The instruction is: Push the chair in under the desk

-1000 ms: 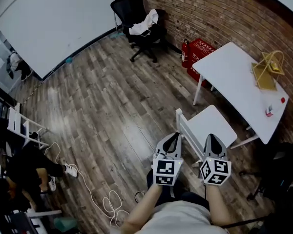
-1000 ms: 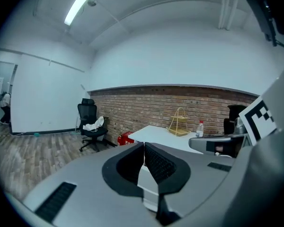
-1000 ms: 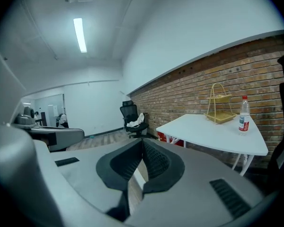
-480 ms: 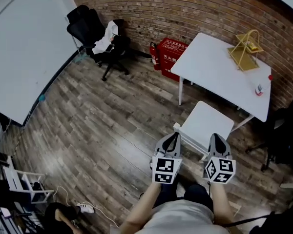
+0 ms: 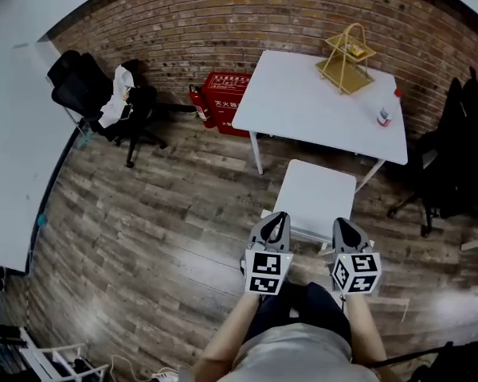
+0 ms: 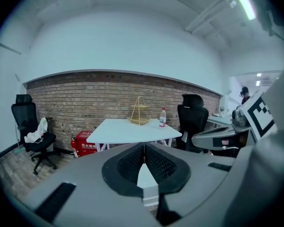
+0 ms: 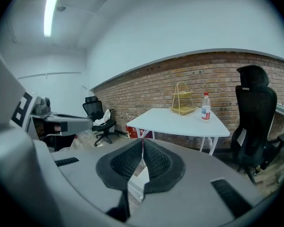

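Observation:
A white desk [image 5: 303, 110] stands against the brick wall, and a white chair [image 5: 319, 193] sits pulled out in front of it, its seat partly under the desk's near edge. My left gripper [image 5: 280, 217] and right gripper [image 5: 341, 223] hover side by side at the chair's near edge, by its backrest; I cannot tell whether they touch it. Both are shut with nothing between the jaws. The left gripper view has the gripper [image 6: 143, 147] aimed at the desk [image 6: 128, 130], with the chair [image 6: 147, 179] just below. From the right gripper [image 7: 142, 141] the desk [image 7: 175, 121] also lies ahead.
A gold wire rack [image 5: 347, 58] and a bottle [image 5: 385, 116] stand on the desk. A red box [image 5: 229, 102] with a fire extinguisher [image 5: 197, 104] sits by the wall. There is a black office chair [image 5: 103, 106] at left and another black chair [image 5: 454, 153] at right.
The head view has swung round, so the desk and chair now lie straight ahead instead of off to the right. Both grippers stayed shut, side by side behind the chair.

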`<action>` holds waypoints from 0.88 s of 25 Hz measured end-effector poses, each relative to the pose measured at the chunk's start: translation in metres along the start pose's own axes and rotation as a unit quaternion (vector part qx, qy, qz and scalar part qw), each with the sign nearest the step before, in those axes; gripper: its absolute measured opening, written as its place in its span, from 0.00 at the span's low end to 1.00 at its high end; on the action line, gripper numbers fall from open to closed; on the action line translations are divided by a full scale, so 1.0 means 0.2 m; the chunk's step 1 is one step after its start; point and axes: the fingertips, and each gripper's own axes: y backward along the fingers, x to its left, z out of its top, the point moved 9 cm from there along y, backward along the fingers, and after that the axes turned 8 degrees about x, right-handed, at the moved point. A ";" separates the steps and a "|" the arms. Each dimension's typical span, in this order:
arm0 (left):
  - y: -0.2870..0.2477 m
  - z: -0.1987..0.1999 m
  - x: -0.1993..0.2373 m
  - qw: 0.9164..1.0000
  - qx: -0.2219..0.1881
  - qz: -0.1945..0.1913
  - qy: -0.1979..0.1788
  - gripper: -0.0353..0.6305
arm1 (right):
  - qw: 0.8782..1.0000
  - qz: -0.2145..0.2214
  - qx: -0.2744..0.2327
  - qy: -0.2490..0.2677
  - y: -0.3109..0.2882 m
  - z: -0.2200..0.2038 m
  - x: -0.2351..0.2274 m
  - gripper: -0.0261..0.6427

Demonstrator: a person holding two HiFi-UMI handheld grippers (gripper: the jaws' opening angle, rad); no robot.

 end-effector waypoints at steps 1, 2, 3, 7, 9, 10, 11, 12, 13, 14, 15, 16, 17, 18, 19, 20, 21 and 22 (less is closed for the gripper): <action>-0.02 0.01 -0.01 1.000 0.000 -0.010 -0.008 0.08 | 1.000 -0.003 0.003 0.005 0.01 0.00 -0.01 0.06; -0.05 0.02 -0.03 1.000 0.000 -0.020 -0.015 0.08 | 1.000 -0.008 0.006 0.010 0.01 0.00 -0.03 0.06; -0.07 0.03 -0.05 0.999 0.000 -0.031 -0.023 0.08 | 1.000 -0.013 0.010 0.014 0.02 -0.01 -0.05 0.06; -0.16 0.03 -0.13 0.995 0.018 -0.069 -0.066 0.08 | 0.999 -0.015 0.033 0.027 0.03 -0.04 -0.10 0.06; -0.18 0.03 -0.16 0.992 0.028 -0.076 -0.095 0.08 | 0.998 -0.015 0.044 0.037 0.03 -0.05 -0.13 0.06; -0.19 0.03 -0.17 0.991 0.031 -0.075 -0.109 0.08 | 0.998 -0.014 0.047 0.041 0.04 -0.05 -0.14 0.06; -0.20 0.03 -0.19 0.989 0.033 -0.073 -0.121 0.08 | 0.998 -0.013 0.049 0.042 0.04 -0.05 -0.15 0.06; -0.21 0.03 -0.19 0.989 0.036 -0.073 -0.127 0.08 | 0.998 -0.011 0.051 0.043 0.03 -0.06 -0.16 0.06; -0.22 0.02 -0.20 0.988 0.040 -0.074 -0.129 0.09 | 0.998 -0.007 0.054 0.045 0.03 -0.06 -0.17 0.06; -0.23 0.01 -0.20 0.988 0.046 -0.077 -0.128 0.09 | 0.997 -0.003 0.057 0.048 0.02 -0.06 -0.17 0.06; -0.24 0.00 -0.21 0.987 0.054 -0.081 -0.129 0.09 | 0.997 0.001 0.061 0.056 0.01 -0.06 -0.17 0.06; -0.25 -0.01 -0.21 0.985 0.063 -0.085 -0.135 0.13 | 0.996 0.007 0.064 0.066 0.01 -0.06 -0.17 0.07; -0.26 -0.02 -0.21 0.983 0.072 -0.090 -0.144 0.18 | 0.994 0.012 0.066 0.081 0.00 -0.05 -0.17 0.06; -0.27 -0.03 -0.21 0.980 0.081 -0.094 -0.153 0.21 | 0.993 0.017 0.069 0.097 -0.01 -0.05 -0.17 0.07; -0.29 -0.04 -0.21 0.978 0.089 -0.099 -0.163 0.23 | 0.991 0.021 0.073 0.114 -0.01 -0.05 -0.16 0.07; -0.30 -0.05 -0.21 0.975 0.096 -0.104 -0.171 0.24 | 0.988 0.027 0.079 0.130 -0.02 -0.05 -0.16 0.07; -0.31 -0.06 -0.21 0.972 0.101 -0.109 -0.180 0.25 | 0.985 0.035 0.088 0.141 -0.03 -0.05 -0.16 0.10; -0.31 -0.06 -0.21 0.969 0.106 -0.114 -0.190 0.26 | 0.983 0.045 0.097 0.149 -0.04 -0.06 -0.16 0.22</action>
